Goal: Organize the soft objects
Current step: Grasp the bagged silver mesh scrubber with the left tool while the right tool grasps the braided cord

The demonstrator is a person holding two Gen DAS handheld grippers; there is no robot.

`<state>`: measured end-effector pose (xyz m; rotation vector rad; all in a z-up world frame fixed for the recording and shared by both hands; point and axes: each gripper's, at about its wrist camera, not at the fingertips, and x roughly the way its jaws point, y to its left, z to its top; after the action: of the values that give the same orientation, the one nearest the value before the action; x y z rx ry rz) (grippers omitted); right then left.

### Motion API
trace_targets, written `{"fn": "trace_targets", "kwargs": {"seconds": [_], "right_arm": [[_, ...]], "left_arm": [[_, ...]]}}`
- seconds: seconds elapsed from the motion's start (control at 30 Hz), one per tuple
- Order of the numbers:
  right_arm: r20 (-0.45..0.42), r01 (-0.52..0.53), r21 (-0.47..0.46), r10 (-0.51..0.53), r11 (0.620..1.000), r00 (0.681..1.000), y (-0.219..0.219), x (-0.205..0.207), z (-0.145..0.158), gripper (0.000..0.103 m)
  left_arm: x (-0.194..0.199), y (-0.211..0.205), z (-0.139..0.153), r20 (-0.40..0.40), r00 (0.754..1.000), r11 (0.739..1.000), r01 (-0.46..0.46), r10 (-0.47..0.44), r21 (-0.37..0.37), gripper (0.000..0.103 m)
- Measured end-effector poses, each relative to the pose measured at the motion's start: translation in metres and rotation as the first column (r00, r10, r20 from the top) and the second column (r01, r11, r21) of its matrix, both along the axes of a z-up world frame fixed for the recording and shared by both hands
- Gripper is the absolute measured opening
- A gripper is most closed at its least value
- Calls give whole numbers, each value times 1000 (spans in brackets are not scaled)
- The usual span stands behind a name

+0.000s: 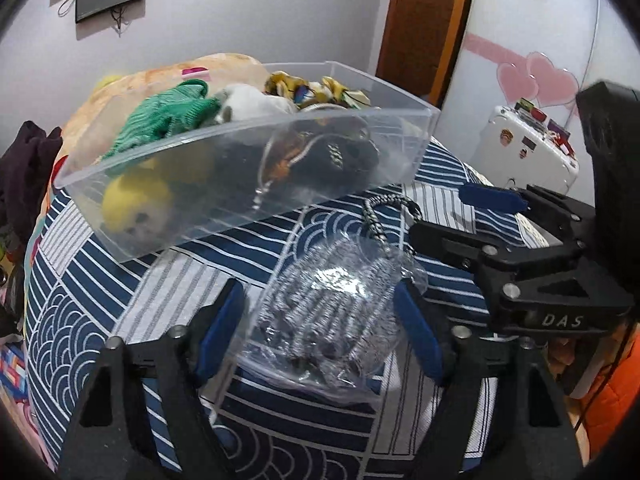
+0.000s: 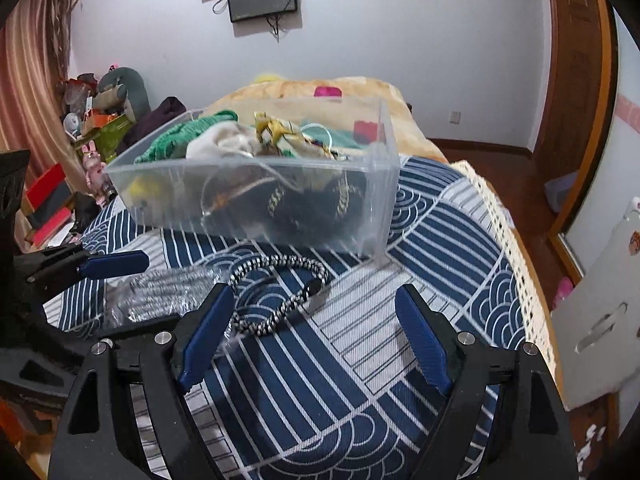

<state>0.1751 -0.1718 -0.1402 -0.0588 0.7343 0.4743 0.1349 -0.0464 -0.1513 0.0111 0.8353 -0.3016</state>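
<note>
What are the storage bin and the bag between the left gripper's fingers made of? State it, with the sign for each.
Storage bin: rigid clear plastic, glossy; its contents show through straight walls. Bag: thin clear plastic film, crinkled with bright glare; the striped black-and-white contents look like knit fabric or cord.

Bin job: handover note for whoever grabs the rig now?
Left claw: open, straddling the clear bag of black-and-white cord; pads not visibly pressing.
Right claw: open, empty, over the bedspread, near the loose braided cord.
Bin on the bed already holds green knit, yellow plush and other soft items.
Left: bag and cord into the bin.
</note>
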Motion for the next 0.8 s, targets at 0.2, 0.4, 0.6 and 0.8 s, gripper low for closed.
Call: {"fn": "trace_targets", "kwargs": {"seconds": [0.2, 0.4, 0.6, 0.8], "right_arm": [[-8, -12, 18, 13, 1000, 1000, 0, -3, 1, 81], [-31, -44, 33, 45, 998, 999, 11, -3, -2, 81], [-92, -66, 20, 68, 998, 993, 22, 5, -17, 62], [-31, -60, -33, 59, 998, 998, 21, -1, -15, 19]], "left_arm": [[-7, 2, -1, 16, 1000, 1000, -2, 2, -6, 42], [-13, 21, 4, 29, 998, 998, -59, 59, -27, 36], [-18, 37, 8, 38, 994, 995, -99, 100, -29, 34], [-21, 46, 20, 63, 989, 989, -127, 132, -71, 34]]}}
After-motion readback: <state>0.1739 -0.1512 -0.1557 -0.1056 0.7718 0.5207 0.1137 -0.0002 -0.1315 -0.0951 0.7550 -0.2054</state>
